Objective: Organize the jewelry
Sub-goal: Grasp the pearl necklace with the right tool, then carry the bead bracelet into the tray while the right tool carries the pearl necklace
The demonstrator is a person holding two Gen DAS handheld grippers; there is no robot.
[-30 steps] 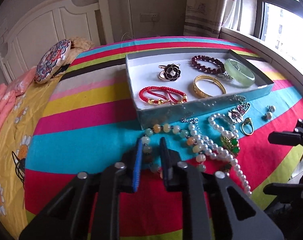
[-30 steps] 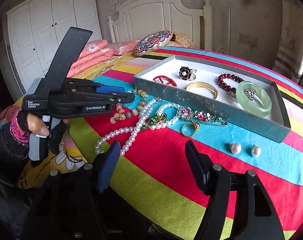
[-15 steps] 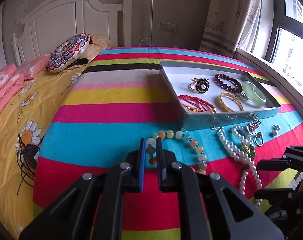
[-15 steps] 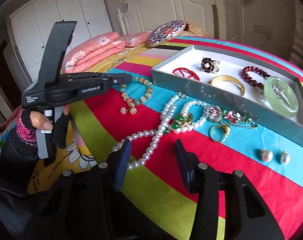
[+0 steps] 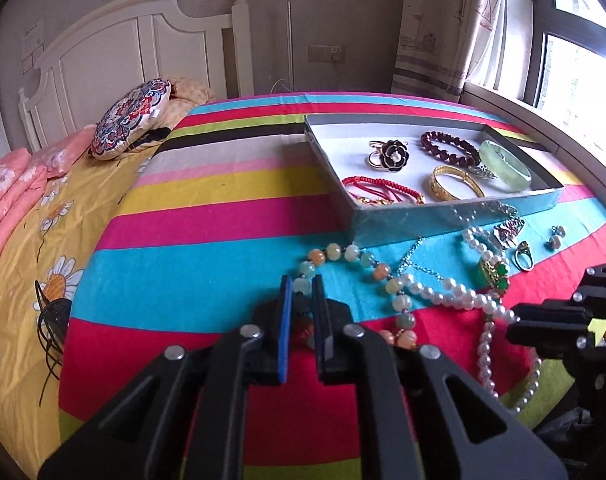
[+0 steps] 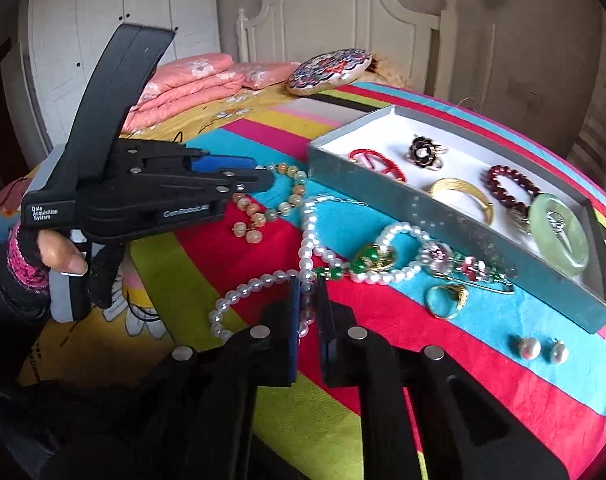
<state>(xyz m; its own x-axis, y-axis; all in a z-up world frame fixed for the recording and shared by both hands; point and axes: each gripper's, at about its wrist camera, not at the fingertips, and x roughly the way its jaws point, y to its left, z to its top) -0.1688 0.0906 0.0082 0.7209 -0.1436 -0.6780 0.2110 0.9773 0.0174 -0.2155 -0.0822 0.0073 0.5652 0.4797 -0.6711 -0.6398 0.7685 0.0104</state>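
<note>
Striped bed (image 5: pixel 223 240), box (image 6: pixel 443 216) upper right already holding several bracelets and a ring. Left gripper (image 5: pixel 301 286) clamped on bead necklace (image 5: pixel 367 264), right gripper (image 6: pixel 308 286) pinching pearl necklace (image 6: pixel 315 240) mid-frame. Ring, brooch, earrings still outside.

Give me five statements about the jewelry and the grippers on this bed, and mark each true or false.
1. The green bangle lies inside the box. True.
2. The pearl earrings lie inside the box. False: they lie on the bedspread outside it.
3. The right hand-held gripper is shut on the pearl necklace. True.
4. The left hand-held gripper is open and empty. False: it is shut on the bead necklace.
5. The gold ring lies on the bedspread. True.
</note>
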